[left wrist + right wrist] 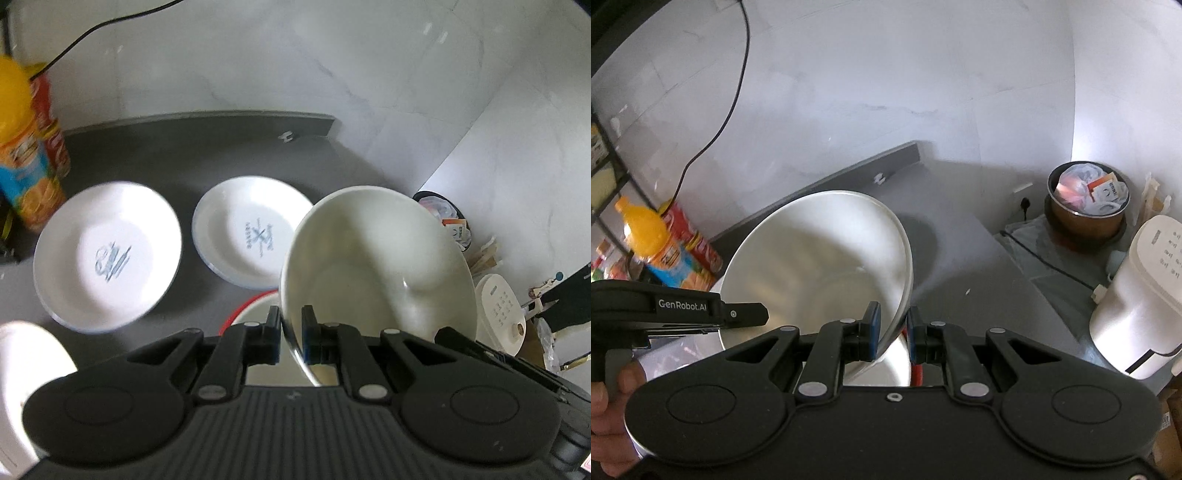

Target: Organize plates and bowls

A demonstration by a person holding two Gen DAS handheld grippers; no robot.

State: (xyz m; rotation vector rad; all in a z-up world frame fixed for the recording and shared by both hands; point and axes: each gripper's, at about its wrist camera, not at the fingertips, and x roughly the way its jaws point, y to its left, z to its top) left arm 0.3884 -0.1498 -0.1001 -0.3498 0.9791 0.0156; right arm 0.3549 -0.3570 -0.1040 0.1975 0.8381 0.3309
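A white bowl hangs tilted over the dark grey counter, and both grippers hold it. My left gripper is shut on its near left rim. In the right wrist view my right gripper is shut on the near right rim of the same white bowl. Under it sits a red-rimmed bowl. Two white plates with blue print, one and the other, lie on the counter to the left. Another white dish shows at the bottom left edge.
An orange juice bottle and a red can stand at the counter's left. Off its right edge, lower down, are a full waste bin and a white appliance. A black cable hangs on the wall.
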